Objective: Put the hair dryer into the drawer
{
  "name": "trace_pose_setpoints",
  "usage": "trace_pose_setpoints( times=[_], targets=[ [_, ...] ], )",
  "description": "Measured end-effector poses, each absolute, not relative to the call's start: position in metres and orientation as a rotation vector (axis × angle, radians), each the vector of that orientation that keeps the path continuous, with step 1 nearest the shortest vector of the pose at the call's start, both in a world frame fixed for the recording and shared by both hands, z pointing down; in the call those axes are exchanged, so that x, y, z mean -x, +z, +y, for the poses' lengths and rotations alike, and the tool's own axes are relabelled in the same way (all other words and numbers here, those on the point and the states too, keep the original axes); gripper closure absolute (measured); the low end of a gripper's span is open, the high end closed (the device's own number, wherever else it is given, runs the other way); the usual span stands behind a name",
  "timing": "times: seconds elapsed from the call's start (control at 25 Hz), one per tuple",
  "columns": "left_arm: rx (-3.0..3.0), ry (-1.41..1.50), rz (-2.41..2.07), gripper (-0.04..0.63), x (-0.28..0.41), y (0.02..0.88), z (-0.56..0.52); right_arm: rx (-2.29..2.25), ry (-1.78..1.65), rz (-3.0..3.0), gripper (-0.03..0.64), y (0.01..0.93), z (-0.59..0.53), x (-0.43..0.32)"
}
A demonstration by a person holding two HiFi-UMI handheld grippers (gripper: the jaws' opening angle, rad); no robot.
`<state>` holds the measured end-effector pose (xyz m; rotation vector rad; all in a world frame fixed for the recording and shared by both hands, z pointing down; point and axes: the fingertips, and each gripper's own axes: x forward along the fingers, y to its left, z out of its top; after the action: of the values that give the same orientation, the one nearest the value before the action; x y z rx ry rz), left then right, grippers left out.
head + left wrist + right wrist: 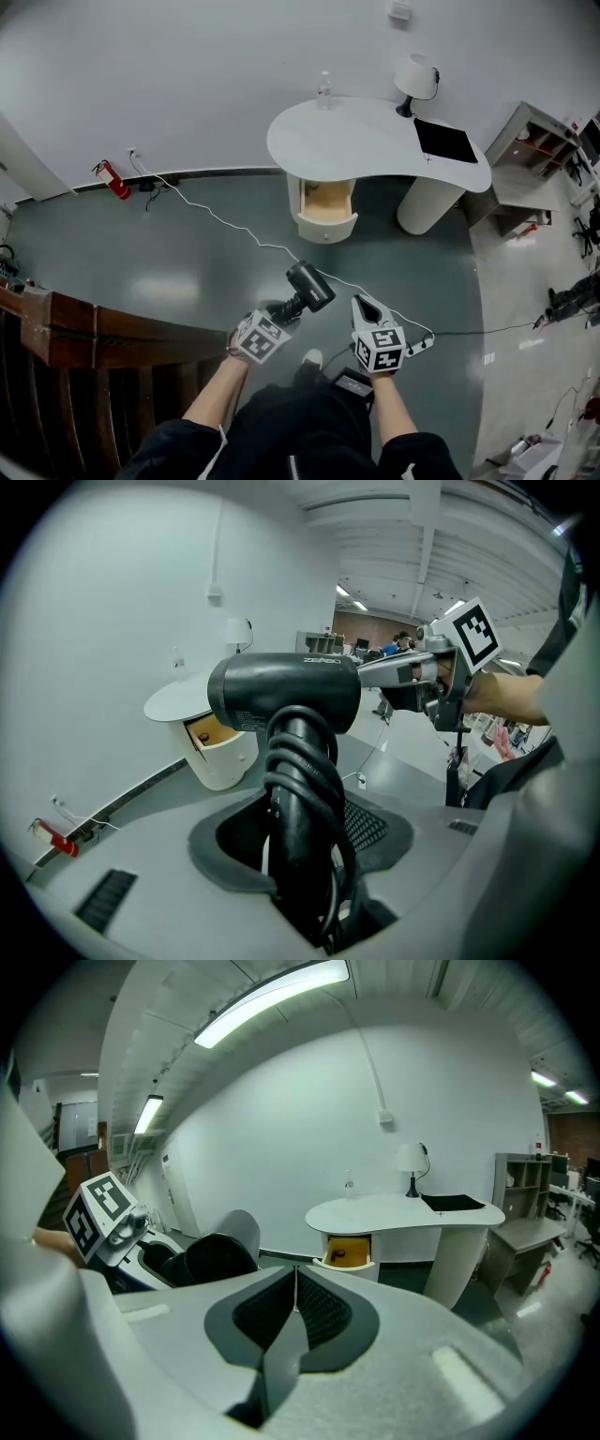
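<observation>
My left gripper point(302, 855) clamps dryer's point(281, 694) cord-wrapped handle: rigid, top-heavy, likely slick. Right gripper point(295, 1314) closed, empty. Drawer point(327, 202) well beyond dryer.

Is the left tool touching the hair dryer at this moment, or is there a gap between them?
Touching. The left gripper view shows the left tool with its jaws shut on the handle of the hair dryer, pressing it from both sides.
</observation>
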<state>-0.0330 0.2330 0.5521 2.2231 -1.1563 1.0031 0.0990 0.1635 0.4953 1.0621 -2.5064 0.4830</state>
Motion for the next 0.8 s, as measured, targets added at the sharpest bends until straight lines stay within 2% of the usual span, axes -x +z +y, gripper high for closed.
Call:
trace_pose_setpoints(
  times=[0.8],
  targets=[
    [-2.17, 0.98, -1.172, 0.393, 0.021, 0.56, 0.169, -1.061, 0.5, -2.516, 0.611, 0.5, 0.091, -0.117]
  ],
)
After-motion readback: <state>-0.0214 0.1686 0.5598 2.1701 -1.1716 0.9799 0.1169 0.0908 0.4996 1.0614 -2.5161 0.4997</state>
